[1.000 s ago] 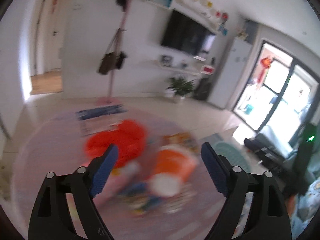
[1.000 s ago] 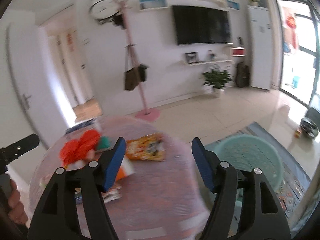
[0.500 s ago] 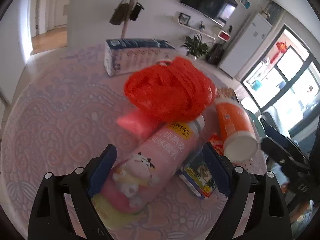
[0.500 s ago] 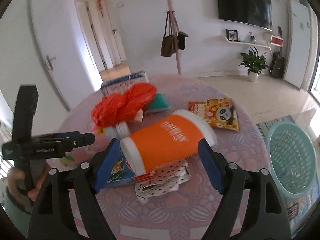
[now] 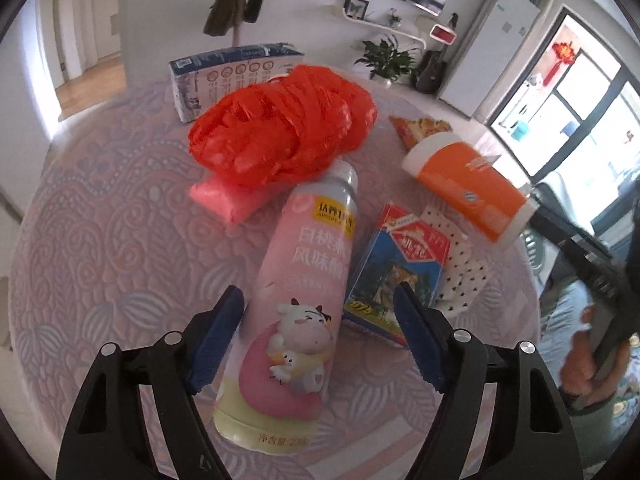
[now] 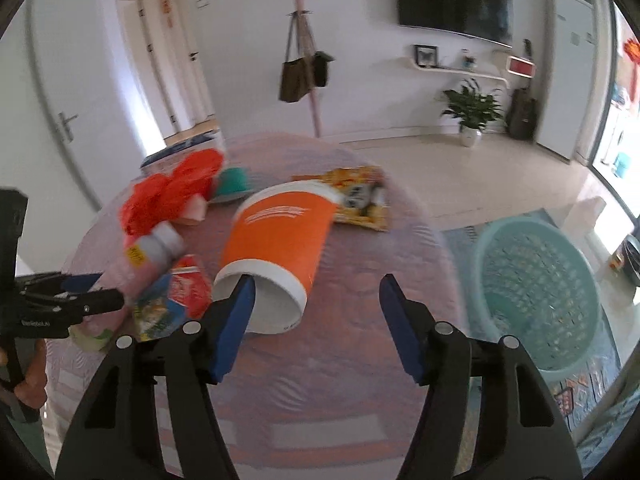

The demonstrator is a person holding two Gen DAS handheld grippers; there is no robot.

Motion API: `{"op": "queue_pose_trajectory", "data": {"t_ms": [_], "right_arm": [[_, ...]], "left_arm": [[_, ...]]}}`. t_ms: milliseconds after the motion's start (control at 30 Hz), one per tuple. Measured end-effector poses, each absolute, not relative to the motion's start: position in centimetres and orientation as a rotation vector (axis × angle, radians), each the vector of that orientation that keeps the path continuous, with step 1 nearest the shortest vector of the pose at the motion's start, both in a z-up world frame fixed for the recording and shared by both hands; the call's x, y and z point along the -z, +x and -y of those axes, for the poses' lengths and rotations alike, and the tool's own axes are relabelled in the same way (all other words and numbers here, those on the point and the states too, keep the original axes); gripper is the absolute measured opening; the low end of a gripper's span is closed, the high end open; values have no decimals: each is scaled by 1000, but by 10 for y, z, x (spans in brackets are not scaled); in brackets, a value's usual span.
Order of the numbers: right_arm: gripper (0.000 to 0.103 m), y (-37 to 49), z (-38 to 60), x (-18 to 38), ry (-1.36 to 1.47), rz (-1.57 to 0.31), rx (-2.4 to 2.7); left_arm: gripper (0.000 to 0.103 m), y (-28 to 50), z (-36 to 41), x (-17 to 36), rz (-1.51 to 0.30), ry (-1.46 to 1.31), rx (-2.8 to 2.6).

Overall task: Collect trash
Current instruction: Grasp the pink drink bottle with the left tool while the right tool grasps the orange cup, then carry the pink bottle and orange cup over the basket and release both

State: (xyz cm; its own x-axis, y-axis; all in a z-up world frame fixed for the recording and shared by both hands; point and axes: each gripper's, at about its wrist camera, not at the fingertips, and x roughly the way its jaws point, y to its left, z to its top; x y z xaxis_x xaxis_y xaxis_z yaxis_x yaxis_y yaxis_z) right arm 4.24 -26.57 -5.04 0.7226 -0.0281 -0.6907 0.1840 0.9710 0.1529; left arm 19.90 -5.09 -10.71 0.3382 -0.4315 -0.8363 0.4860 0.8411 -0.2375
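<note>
A pink drink bottle (image 5: 296, 280) lies on the round table (image 5: 100, 240), its base toward me. My left gripper (image 5: 318, 308) straddles it; the jaws are closing and neither pad touches it. An orange paper cup (image 6: 280, 236) lies on its side, mouth facing my right gripper (image 6: 318, 300). Those jaws are closing too, the left fingertip (image 6: 240, 304) in front of the rim, the right one clear of the cup. A red plastic bag (image 5: 280, 136), a pink pack (image 5: 228, 200), a blue-and-red carton (image 5: 400, 264) and a dotted wrapper (image 5: 460, 272) lie around them.
A blue-and-white milk carton (image 5: 232, 76) stands at the table's far side, and a yellow snack bag (image 6: 356, 196) lies behind the cup. A teal basket (image 6: 536, 292) sits on the floor right of the table. A coat stand (image 6: 308, 80) rises beyond.
The left gripper came down over the pink bottle and its jaws narrowed. The right gripper dropped closer to the orange cup, whose mouth now faces it, and its jaws narrowed as well.
</note>
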Motion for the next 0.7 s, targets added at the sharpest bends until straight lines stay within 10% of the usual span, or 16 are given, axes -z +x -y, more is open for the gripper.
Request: {"op": "queue_pose_trajectory", "data": {"t_ms": [367, 700], "right_arm": [[83, 78, 259, 61, 234, -804, 118], [77, 100, 262, 93, 295, -891, 44]], "left_arm": [[49, 198, 37, 120, -1068, -20, 544], [46, 166, 38, 91, -934, -83, 577]]}}
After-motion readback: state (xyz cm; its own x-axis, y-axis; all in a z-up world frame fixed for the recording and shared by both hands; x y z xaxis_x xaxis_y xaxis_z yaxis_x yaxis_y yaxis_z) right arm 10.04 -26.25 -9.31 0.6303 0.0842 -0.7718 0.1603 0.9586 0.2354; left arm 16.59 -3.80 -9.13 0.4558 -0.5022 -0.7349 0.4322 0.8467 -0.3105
